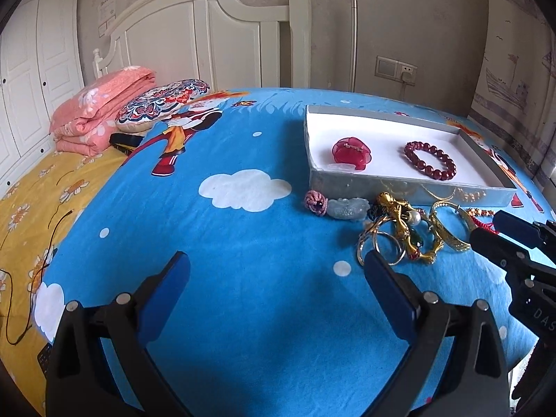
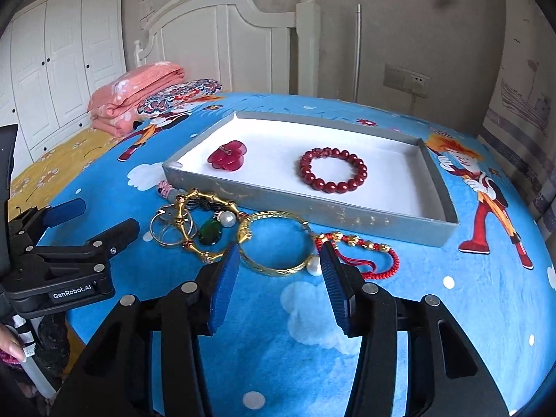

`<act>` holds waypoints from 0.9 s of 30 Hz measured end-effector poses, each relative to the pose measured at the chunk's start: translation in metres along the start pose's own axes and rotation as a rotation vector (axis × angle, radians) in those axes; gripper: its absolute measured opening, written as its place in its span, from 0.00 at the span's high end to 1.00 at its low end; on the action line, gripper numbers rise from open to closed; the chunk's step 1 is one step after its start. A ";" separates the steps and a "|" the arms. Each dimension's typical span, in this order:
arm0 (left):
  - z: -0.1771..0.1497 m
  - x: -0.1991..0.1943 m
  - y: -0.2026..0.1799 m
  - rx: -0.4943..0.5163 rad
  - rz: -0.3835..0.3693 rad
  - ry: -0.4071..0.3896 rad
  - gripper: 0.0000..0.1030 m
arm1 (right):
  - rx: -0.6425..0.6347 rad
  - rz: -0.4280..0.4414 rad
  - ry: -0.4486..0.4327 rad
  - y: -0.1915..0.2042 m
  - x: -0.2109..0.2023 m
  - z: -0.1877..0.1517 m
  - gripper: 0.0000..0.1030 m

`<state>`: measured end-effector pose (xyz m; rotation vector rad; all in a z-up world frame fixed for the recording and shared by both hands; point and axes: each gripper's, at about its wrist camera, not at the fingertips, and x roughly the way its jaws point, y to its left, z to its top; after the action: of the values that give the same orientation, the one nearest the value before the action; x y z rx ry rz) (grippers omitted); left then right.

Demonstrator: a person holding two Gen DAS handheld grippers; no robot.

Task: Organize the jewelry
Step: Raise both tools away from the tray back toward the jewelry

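Note:
A shallow grey box (image 2: 347, 216) with a white floor lies on the blue bedsheet; it shows in the left wrist view too (image 1: 417, 191). In it lie a red flower clip (image 2: 227, 155) (image 1: 351, 152) and a red bead bracelet (image 2: 333, 170) (image 1: 431, 160). In front of the box lies a heap of jewelry: a gold bangle (image 2: 278, 239) (image 1: 446, 231), a gold bamboo bracelet (image 2: 194, 224), a green pendant (image 2: 209, 234), silver rings (image 2: 170, 226), a red cord bracelet (image 2: 365, 253) and a pale jade carving (image 1: 347, 207). My right gripper (image 2: 279, 267) is open, its fingers on either side of the gold bangle's near edge. My left gripper (image 1: 274, 274) is open and empty over bare sheet, left of the heap.
A folded pink quilt (image 1: 97, 118) and a patterned cushion (image 1: 160, 104) lie at the far left by the white headboard (image 1: 194, 34). A yellow sheet (image 1: 27, 208) with a thin dark cord lies to the left. A wall socket (image 1: 396, 69) is behind the bed.

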<state>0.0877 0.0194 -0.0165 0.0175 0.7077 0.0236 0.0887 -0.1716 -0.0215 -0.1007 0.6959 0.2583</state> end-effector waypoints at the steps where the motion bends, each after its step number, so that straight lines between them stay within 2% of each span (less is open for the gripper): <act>1: -0.001 0.000 0.000 0.000 -0.002 0.002 0.06 | -0.008 0.001 0.007 0.002 0.002 0.000 0.59; 5: -0.003 -0.001 0.000 0.006 -0.014 0.003 0.06 | -0.008 0.005 0.046 0.000 0.012 -0.003 0.68; 15: -0.002 -0.003 -0.004 0.013 -0.041 -0.004 0.06 | -0.112 0.023 0.080 0.019 0.025 0.009 0.73; 17: -0.002 -0.002 -0.004 0.012 -0.047 0.001 0.06 | -0.133 0.012 0.087 0.024 0.026 0.011 0.77; 19: -0.001 -0.001 -0.004 0.010 -0.058 0.006 0.07 | -0.138 0.027 0.099 0.025 0.027 0.012 0.85; 23: 0.000 -0.003 -0.007 0.019 -0.064 -0.003 0.07 | -0.085 0.079 0.103 0.009 0.022 0.008 0.87; 27: -0.001 -0.002 -0.011 0.026 -0.072 0.001 0.07 | -0.103 0.060 0.099 0.003 0.015 0.001 0.89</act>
<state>0.0859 0.0088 -0.0160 0.0165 0.7095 -0.0544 0.0989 -0.1653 -0.0304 -0.1916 0.7844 0.3487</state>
